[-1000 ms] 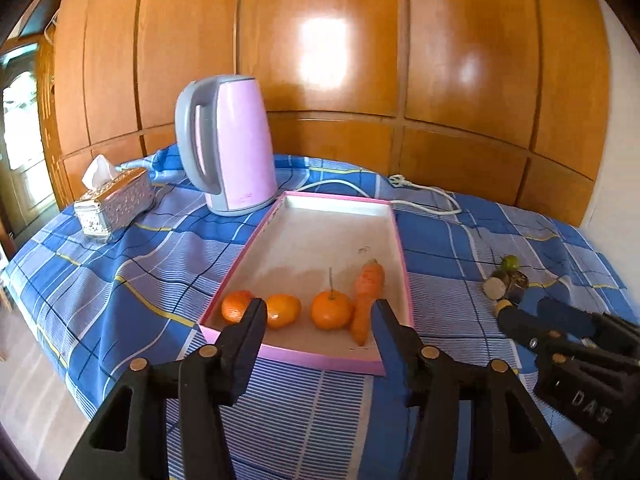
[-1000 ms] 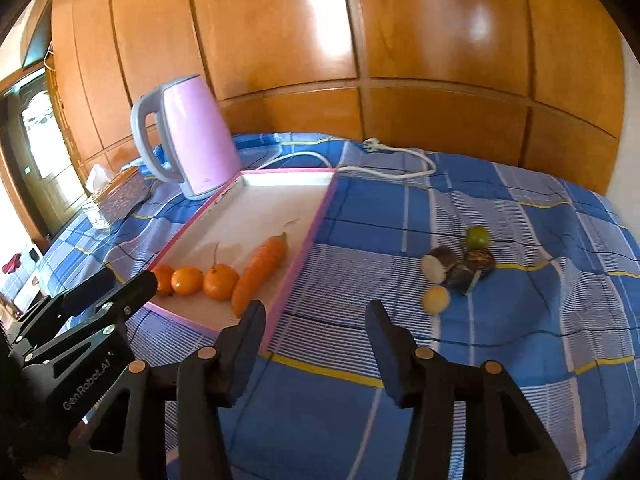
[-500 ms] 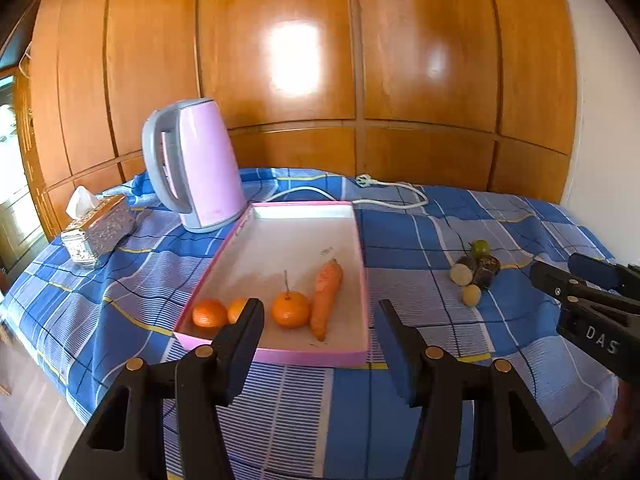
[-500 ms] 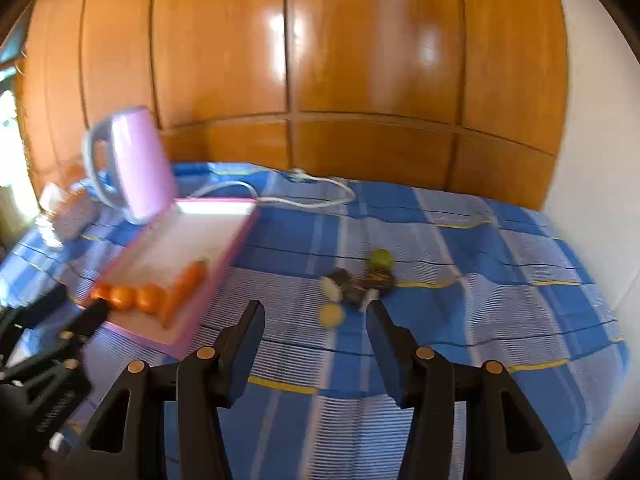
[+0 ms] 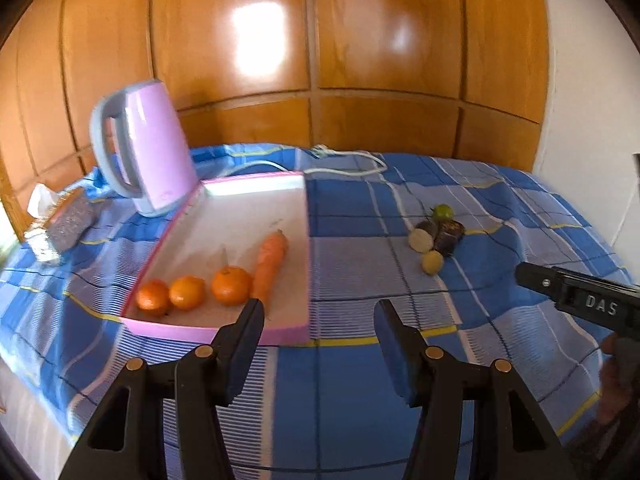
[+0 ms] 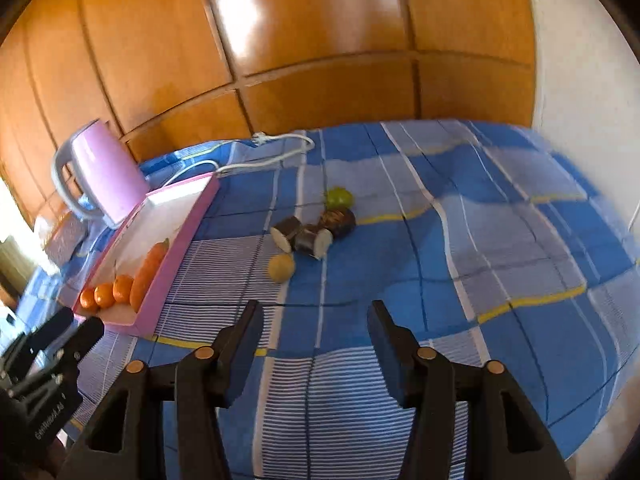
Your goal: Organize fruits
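A pink-rimmed tray [image 5: 298,330] [image 6: 188,232] lies on the blue checked cloth. At its near end sit three oranges [image 5: 188,292] [image 6: 106,294] and a carrot [image 5: 270,266] [image 6: 148,270]. To its right a loose cluster rests on the cloth: a green fruit [image 5: 443,212] [image 6: 339,197], dark cut pieces [image 5: 436,234] [image 6: 306,236] and a small yellow fruit [image 5: 433,262] [image 6: 281,267]. My left gripper [image 5: 320,316] hangs open over the cloth just before the tray's near right corner, empty. My right gripper [image 6: 316,316] is opening with nothing between its fingers, short of the cluster.
A lilac kettle [image 5: 146,160] [image 6: 100,172] stands behind the tray's far left, its white cord [image 5: 348,160] trailing along the back. A tissue box [image 5: 56,224] sits at the far left. Wooden panels close the back, a white wall the right.
Both views have swung right: the tray slid left and the fruit cluster came nearer the middle. The right gripper's fingers stand wider apart than before.
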`<state>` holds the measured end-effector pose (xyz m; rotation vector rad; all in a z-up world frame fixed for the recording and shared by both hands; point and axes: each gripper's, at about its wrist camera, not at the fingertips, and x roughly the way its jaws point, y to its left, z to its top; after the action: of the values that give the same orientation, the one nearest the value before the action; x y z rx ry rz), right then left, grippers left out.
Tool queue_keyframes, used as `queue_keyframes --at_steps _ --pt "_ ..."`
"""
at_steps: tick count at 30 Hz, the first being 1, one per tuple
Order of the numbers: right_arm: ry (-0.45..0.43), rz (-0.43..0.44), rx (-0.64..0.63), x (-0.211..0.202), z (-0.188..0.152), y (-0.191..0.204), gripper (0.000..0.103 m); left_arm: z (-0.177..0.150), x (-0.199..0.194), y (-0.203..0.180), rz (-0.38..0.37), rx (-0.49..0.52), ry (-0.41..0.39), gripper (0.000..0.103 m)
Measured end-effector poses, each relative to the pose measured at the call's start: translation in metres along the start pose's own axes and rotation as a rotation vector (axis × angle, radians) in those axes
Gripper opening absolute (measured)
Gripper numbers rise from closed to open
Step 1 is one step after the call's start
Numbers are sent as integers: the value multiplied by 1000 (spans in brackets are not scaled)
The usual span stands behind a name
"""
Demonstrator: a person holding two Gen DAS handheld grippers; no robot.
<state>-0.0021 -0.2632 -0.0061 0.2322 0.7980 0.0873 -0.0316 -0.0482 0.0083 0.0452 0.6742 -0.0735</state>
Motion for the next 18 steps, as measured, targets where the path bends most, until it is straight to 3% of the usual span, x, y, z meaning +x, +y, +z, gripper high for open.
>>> queue_keyframes --at_steps 6,11,18 --pt "51 32 50 17 0 -11 63 2 17 -10 -49 8 48 57" --pt "77 0 67 34 5 -17 63 11 33 -14 -92 6 73 47" --pt "76 7 96 48 19 -23 63 27 63 -27 -158 7 109 40"
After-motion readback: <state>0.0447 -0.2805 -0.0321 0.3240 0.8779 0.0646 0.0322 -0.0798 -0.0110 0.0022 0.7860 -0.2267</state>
